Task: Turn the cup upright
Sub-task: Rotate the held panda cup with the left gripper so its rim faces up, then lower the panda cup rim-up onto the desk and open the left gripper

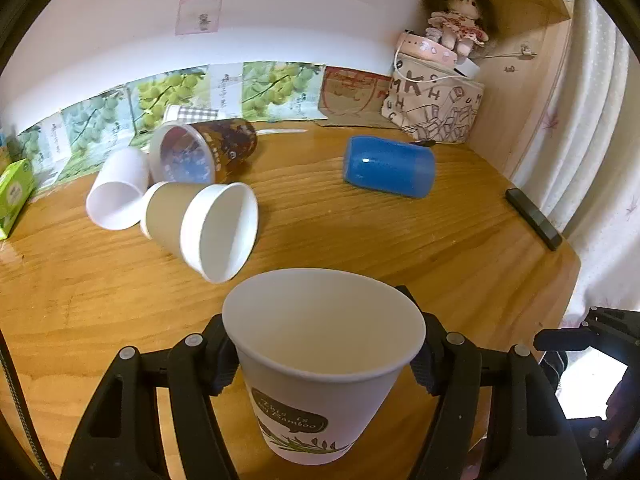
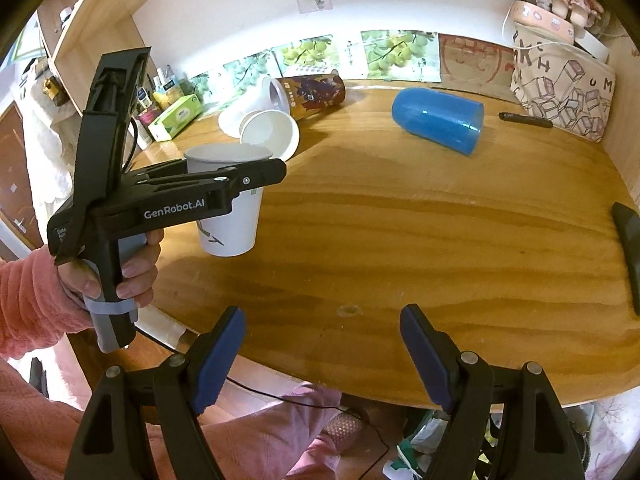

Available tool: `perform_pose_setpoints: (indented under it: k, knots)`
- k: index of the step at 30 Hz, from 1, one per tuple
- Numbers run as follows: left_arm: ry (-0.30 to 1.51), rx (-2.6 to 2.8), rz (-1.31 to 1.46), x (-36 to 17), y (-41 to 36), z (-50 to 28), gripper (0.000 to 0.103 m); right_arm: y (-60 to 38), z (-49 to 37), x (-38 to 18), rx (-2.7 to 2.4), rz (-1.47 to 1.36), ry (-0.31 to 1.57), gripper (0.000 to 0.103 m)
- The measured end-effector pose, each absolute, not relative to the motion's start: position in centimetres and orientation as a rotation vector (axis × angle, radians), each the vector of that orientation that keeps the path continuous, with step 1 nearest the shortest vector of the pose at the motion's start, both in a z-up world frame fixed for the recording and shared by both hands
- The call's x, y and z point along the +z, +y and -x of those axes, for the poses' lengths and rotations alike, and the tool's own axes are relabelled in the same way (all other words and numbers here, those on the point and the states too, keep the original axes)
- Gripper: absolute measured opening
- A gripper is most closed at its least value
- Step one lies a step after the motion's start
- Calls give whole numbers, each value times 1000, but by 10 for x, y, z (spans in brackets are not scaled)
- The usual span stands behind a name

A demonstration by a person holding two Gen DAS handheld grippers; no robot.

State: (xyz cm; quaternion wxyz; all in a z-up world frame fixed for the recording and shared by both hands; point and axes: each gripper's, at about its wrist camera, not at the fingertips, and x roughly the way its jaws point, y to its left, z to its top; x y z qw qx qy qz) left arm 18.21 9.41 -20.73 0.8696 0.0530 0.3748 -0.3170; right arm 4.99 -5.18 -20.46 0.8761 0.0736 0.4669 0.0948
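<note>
The white paper cup with the green bamboo print (image 1: 320, 364) sits between the fingers of my left gripper (image 1: 326, 354), which are closed against its wall just under the rim; its mouth faces up and its long axis runs close to vertical, so I judge this cup already turned upright. From the right wrist view the same cup (image 2: 230, 216) looks to have its base on or just above the wooden worktop (image 2: 420, 232) near the left front edge, though I cannot tell whether it is truly touching. My right gripper (image 2: 322, 356) holds nothing, its blue-padded fingers (image 2: 218, 360) spread wide over the near edge of the worktop, well apart from every cup. What the next move turns on is the blue plastic tumbler (image 2: 438, 120), lying on its side toward the back right, its long axis roughly across my view with the open mouth pointing right; it lies nearer my free right hand than my left. Further left, just beyond the held cup, a kraft-sleeved paper cup (image 1: 200, 226), a plain white cup (image 1: 118, 194) and a brown printed cup (image 1: 206, 152) lie tipped together in a cluster. A black phone (image 1: 534, 218) rests by the right edge.
</note>
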Motion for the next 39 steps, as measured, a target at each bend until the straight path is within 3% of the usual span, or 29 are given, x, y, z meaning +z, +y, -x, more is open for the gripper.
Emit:
perform_pose_setpoints:
  k: [13, 20, 39]
  knots:
    - [815, -657, -122, -205, 98, -177, 73, -50, -49, -209, 215, -157, 995, 80]
    - [779, -627, -117, -196, 99, -178, 84, -50, -49, -209, 216, -161, 995, 80]
    - [829, -533, -94, -147, 116, -168, 87, -46, -53, -190, 254, -223, 911, 82]
